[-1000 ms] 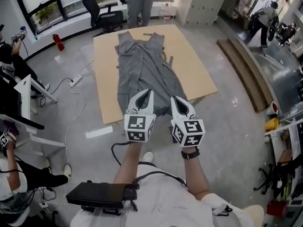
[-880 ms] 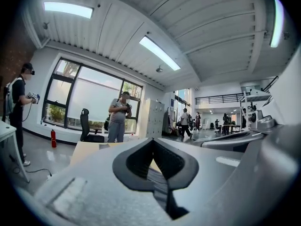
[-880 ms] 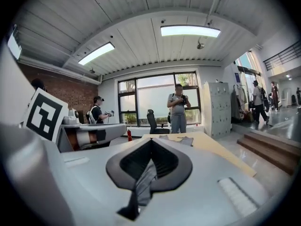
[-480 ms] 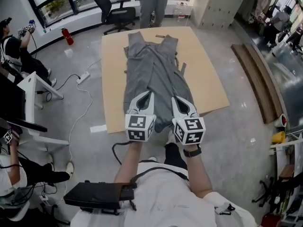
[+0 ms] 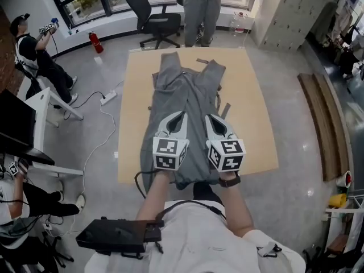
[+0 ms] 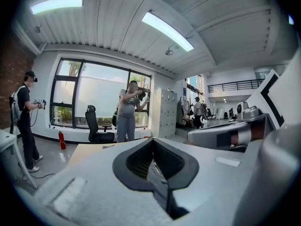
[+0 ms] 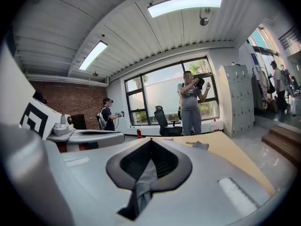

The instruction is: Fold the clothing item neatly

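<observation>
Grey garment (image 5: 187,90): long, laid lengthwise down the middle of the tan board (image 5: 250,112). Its far end is near the board's far edge, and its near end is lifted above the near edge.

- Left gripper (image 5: 180,115), right gripper (image 5: 209,118): my jaws are pressed together on both, each pinching a corner of the near hem, with grey fabric caught between them.
- Change: a second ago I held this hem at the near edge. Now I have carried it forward over the board, with slack hanging below my wrists.
- Reading: the first fold looks under way, with the hem not yet laid down.
- Board: flat on the grey floor (image 5: 296,209).
- Room:
  - office chair (image 5: 149,16) and fire extinguisher (image 5: 95,40) under the windows;
  - one person (image 5: 202,4) just beyond the far edge, another (image 5: 34,50) at the left;
  - planks (image 5: 321,124) to the right.
</observation>
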`<move>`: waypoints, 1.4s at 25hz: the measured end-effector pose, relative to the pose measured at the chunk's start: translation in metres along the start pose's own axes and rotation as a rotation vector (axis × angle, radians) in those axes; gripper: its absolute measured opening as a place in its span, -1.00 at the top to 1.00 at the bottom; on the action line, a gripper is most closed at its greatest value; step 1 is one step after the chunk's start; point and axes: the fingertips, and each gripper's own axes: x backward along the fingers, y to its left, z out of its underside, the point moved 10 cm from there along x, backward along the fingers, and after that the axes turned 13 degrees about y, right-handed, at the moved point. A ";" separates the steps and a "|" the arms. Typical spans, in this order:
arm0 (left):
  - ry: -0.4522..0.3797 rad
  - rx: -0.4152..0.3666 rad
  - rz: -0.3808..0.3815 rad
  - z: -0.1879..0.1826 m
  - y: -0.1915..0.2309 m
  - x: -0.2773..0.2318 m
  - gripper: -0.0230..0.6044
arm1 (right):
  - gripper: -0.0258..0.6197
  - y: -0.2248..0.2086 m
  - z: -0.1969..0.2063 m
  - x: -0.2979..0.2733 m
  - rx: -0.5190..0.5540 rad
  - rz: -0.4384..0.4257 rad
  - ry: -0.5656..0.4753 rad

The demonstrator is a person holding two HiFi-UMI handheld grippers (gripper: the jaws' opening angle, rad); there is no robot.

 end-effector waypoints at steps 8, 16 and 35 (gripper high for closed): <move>0.129 -0.001 -0.090 -0.019 0.017 -0.090 0.92 | 0.91 -0.094 -0.015 -0.076 -0.096 -0.082 0.070; 0.304 0.045 -0.079 0.027 0.050 -0.162 0.92 | 0.91 -0.139 0.030 -0.150 -0.151 -0.052 0.239; 0.575 0.381 0.254 0.070 0.156 -0.436 0.64 | 0.45 -0.114 0.193 -0.194 -0.087 0.125 0.671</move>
